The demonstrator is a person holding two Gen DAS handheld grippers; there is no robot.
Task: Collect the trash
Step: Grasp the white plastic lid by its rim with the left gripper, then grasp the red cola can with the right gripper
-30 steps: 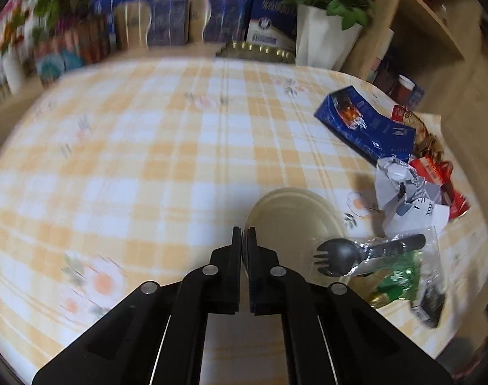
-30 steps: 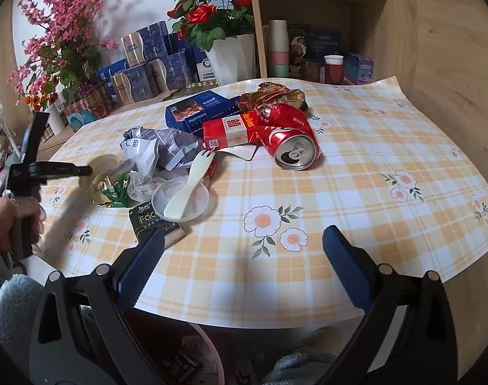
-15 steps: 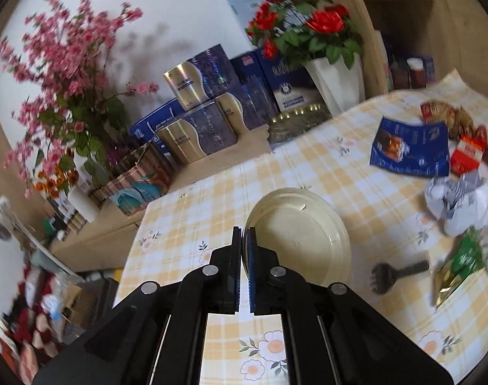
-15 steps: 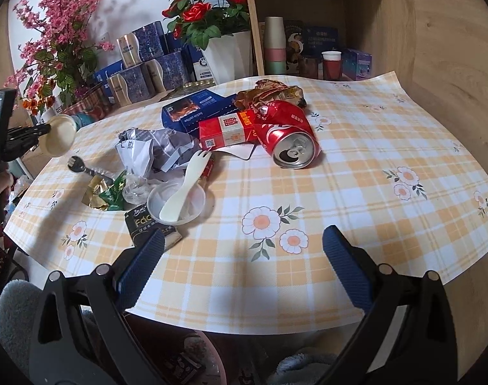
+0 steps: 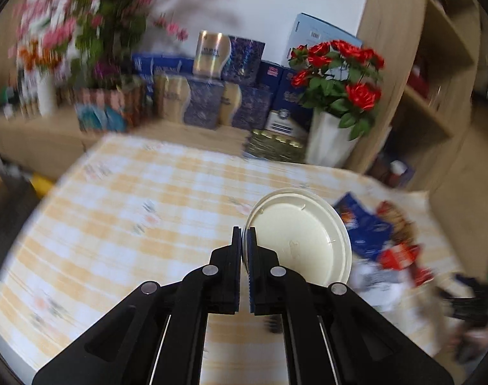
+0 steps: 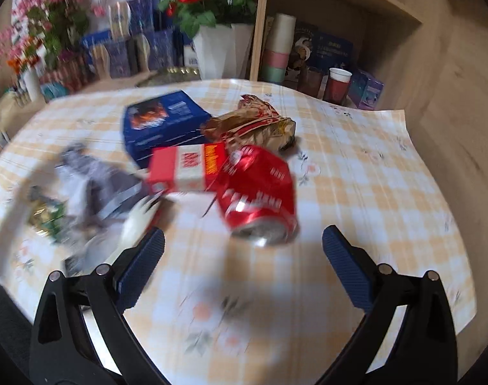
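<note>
My left gripper (image 5: 244,234) pinches a round cream plastic lid (image 5: 303,245) by its rim, centre frame. My right gripper (image 6: 242,245) gapes wide over a dented red can (image 6: 258,191); blurred litter at left.

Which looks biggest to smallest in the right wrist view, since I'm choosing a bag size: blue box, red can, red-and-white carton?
1. Red can, though it lies nearest the camera, which enlarges it.
2. Blue box, farther back, so possibly larger really.
3. Red-and-white carton.
</note>
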